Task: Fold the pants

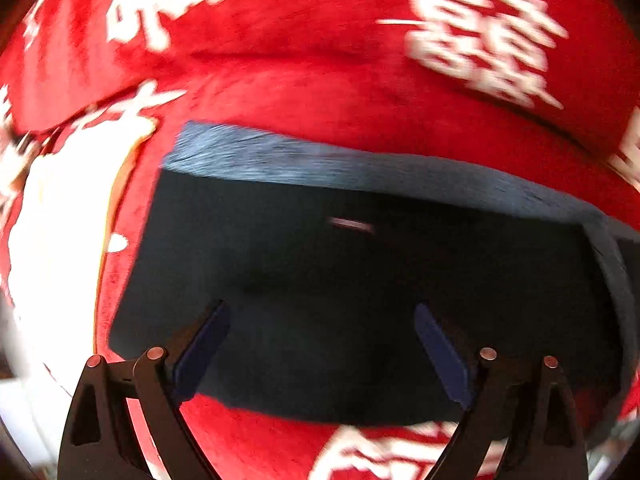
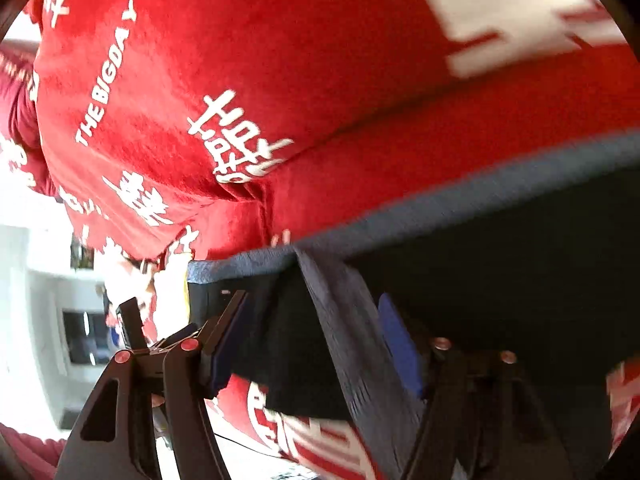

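Dark navy pants lie folded flat on a red blanket, with a grey-blue waistband along their far edge. My left gripper hangs straight over them, open, with nothing between its blue pads. In the right wrist view the pants fill the lower right. A grey-blue band of them runs down between the fingers of my right gripper. That gripper's jaws stand apart, and its pads do not seem to press on the cloth.
The red blanket carries white printed characters and the words "THE BIG DAY". It has a crease beyond the pants. White furniture stands past the blanket's left edge in the right wrist view.
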`<state>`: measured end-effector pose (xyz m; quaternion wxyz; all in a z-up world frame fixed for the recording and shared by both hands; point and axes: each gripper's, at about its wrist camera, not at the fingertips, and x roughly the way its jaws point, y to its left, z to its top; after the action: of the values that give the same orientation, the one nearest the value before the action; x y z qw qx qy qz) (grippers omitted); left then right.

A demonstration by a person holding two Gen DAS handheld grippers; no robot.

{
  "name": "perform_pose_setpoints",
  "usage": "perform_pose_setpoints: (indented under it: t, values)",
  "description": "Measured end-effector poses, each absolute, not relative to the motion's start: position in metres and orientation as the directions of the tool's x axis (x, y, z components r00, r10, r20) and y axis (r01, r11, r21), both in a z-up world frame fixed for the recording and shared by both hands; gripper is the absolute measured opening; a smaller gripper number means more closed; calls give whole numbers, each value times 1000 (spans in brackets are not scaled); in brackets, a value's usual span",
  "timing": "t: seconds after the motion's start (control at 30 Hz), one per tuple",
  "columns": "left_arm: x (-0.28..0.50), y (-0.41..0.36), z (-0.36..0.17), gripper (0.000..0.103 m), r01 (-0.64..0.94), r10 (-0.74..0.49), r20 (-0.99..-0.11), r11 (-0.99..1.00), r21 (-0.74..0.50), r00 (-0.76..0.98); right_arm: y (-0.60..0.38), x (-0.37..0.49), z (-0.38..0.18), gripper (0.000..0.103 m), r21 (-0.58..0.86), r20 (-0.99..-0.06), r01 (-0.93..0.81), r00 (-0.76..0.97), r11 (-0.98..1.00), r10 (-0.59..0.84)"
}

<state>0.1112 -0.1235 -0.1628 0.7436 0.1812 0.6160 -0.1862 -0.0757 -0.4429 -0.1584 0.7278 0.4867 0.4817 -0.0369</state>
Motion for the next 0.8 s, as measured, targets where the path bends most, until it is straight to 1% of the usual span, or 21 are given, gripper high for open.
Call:
perform_pose_setpoints:
  t: [0.03,0.13,0.3,0.47,0.57,0.73,0.8]
  values:
    - [101,-129,-158,94,522,-69,-983,853,29,168,-441,-90,-156,70,666,-744,544,534,509,403]
    - [69,-154,-148,94,601,-150,-983,797,-58,104,-433,-146,-147,70,654,-756,610,546,447,361]
    - [8,-203,-139,94,699,-279,-958,671,-248,-71,-403,-245,-151,70,630,-776,715,569,303,270]
    - [-40,-249,-137,94,712,-339,-915,586,-386,-217,-373,-340,-167,70,574,-817,806,553,145,159]
    - [-53,-269,-145,94,739,-339,-910,545,-397,-239,-364,-382,-189,70,557,-825,829,546,51,145]
    - [-71,-289,-165,94,721,-301,-914,566,-400,-271,-361,-416,-224,70,504,-853,863,493,24,173]
    - [-74,-292,-168,94,713,-299,-915,577,-398,-269,-363,-425,-234,70,506,-848,862,493,21,193]
